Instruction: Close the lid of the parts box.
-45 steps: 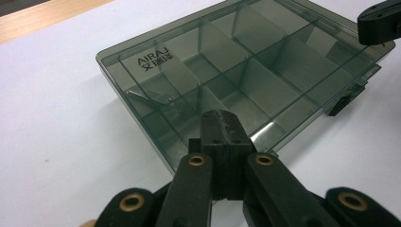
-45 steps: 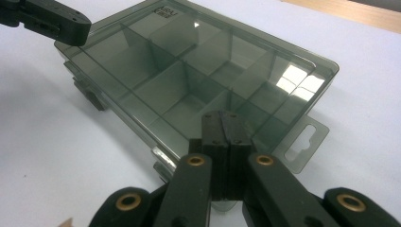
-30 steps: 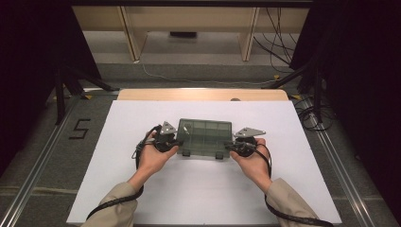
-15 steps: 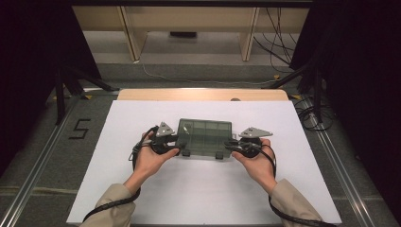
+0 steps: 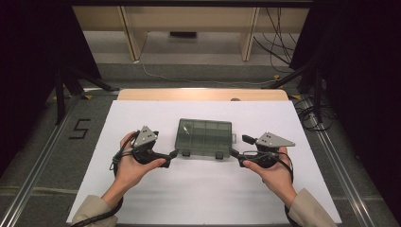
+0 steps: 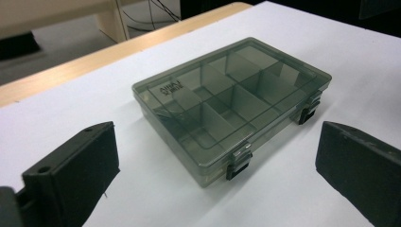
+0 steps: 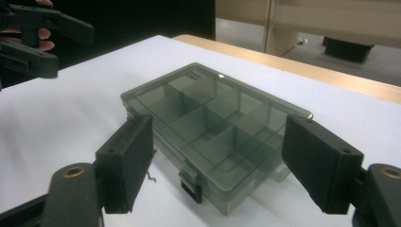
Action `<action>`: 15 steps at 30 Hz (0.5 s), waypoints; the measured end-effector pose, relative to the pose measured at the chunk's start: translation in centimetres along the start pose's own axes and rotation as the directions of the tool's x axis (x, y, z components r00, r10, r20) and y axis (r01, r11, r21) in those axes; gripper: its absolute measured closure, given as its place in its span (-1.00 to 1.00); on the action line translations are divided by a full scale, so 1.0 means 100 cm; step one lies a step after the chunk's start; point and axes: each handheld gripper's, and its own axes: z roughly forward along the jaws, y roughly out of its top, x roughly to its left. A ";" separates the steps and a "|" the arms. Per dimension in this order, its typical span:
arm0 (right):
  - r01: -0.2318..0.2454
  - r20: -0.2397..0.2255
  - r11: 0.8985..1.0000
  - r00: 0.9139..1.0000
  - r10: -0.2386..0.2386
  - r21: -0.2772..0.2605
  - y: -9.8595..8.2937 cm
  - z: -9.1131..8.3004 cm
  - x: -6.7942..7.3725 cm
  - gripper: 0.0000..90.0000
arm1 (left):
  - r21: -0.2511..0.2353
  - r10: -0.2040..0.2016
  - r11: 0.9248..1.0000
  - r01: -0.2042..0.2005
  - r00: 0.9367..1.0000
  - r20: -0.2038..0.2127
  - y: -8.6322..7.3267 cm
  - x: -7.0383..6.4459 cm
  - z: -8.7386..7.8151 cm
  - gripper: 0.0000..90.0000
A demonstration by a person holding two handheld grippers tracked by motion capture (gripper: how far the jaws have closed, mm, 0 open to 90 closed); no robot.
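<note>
Surface: white surface (image 5: 198,189) with a wooden strip along its far edge; grey floor around it, a dark room beyond, cables on the floor at the far right.
Box: smoked see-through compartment box (image 5: 204,137), lid shut, lying flat on the surface, centred left to right and somewhat toward the far edge. Dividers show through the lid; the compartments look empty.
Latches: two black latches (image 6: 238,163) on the near long side, both appearing to be closed.
Left tongs: left tongs (image 5: 172,154) just beside the box's near left corner, not touching it. In the left gripper view the jaws stand wide, with the box between and beyond them.
Right tongs: right tongs (image 5: 235,154) just beside the near right corner. In the right gripper view the jaws stand wide, about the near corner of the box; contact cannot be told.
Hand pose: left hand (image 5: 130,163) and right hand (image 5: 272,168) low over the surface, forearms coming in from the near edge, both tools angled inward at the box.
Risk 1: the light box is likely to slide on the smooth surface if one side pushes before the other braces it.
Risk 2: a jaw closing on the rounded corner may slip off, or skew the box.
Risk 3: prying one latch alone could tip the box.
</note>
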 end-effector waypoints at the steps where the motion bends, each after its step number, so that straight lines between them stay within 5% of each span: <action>1: 0.000 0.010 1.000 1.000 0.000 0.008 0.000 -0.004 0.001 -0.46 | -0.008 -0.004 1.000 0.004 1.000 -0.004 -0.001 0.000 -0.004 -1.00; 15: -0.005 0.012 1.000 1.000 0.005 -0.016 -0.014 -0.031 0.005 -0.48 | -0.048 -0.008 0.999 0.007 1.000 -0.010 -0.017 0.002 -0.033 -1.00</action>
